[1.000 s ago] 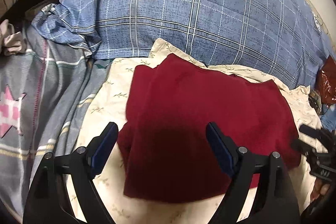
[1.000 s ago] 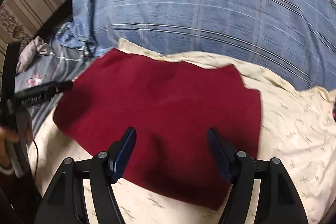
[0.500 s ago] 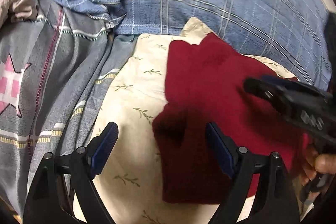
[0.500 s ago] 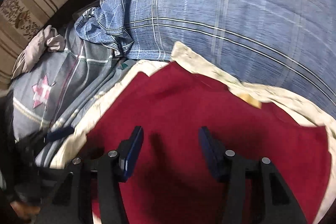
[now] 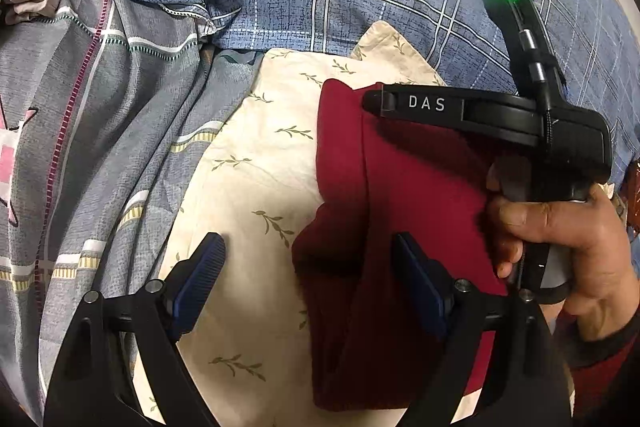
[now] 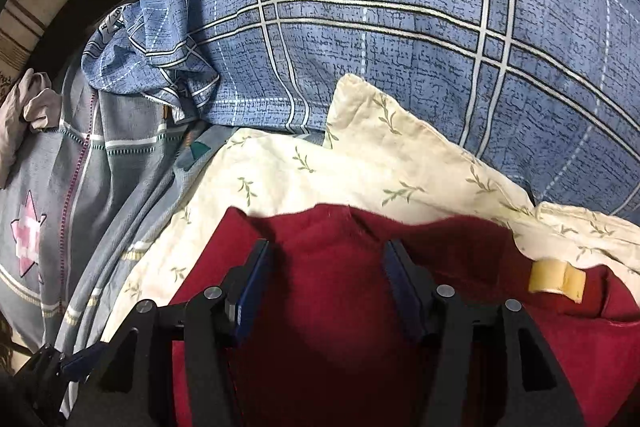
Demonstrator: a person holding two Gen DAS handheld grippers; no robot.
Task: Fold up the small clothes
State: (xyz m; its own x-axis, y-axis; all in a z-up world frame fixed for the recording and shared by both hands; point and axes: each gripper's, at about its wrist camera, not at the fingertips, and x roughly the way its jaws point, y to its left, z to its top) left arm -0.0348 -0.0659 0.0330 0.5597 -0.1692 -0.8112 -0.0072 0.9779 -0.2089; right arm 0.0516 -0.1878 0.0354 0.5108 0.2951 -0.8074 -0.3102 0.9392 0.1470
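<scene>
While its blue-padded fingers stand spread wide and grasp nothing, the left gripper (image 5: 308, 287) hovers over the left edge of the dark red knitted garment (image 5: 404, 227), which lies folded on a cream leaf-print cloth (image 5: 260, 163). Just beyond, the right gripper (image 6: 326, 287), held in the person's right hand (image 5: 576, 239), lies over the same garment, fingers parted with red fabric between them but not pinched. Farther back lie a grey striped sheet (image 5: 100, 107) and a blue plaid pillow (image 6: 400, 27).

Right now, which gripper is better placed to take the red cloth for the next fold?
Right. The right gripper hovers open over the red cloth; the left gripper straddles only its edge.
</scene>
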